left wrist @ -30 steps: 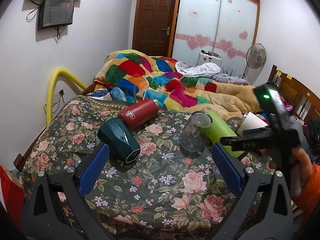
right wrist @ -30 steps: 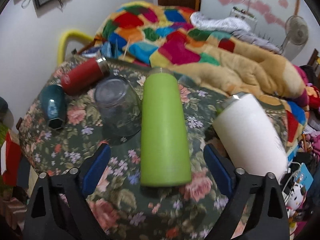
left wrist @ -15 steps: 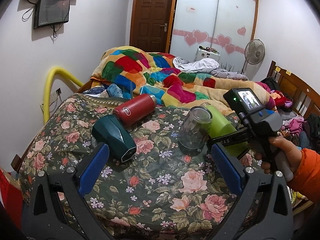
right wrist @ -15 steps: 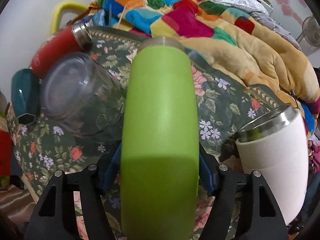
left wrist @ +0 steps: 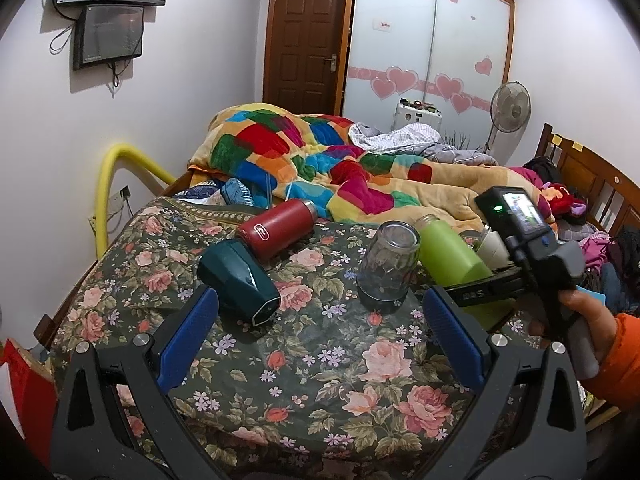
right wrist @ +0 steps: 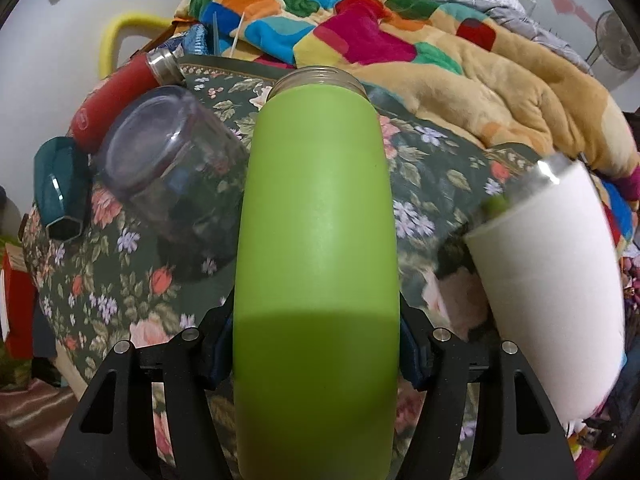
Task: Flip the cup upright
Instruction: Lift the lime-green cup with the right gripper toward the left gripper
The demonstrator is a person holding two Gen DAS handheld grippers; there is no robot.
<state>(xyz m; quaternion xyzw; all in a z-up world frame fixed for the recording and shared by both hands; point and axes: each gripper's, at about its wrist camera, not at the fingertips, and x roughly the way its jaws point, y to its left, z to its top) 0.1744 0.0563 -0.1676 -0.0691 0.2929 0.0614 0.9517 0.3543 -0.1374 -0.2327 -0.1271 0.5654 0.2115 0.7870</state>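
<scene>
Right hand-held gripper (right wrist: 316, 354) clamped on a lime green cup (right wrist: 316, 240) lying on its side.

The cup lies on the floral surface (left wrist: 320, 352), open threaded mouth pointing away, its base toward the camera. It is gripped but not yet raised upright. The left hand-held gripper (left wrist: 320, 332) hovers wide and empty. Beside the cup sit an upturned glass jar (right wrist: 168, 164) and a blurred white cup (right wrist: 556, 288). The cup's body hides the right fingertips.
</scene>
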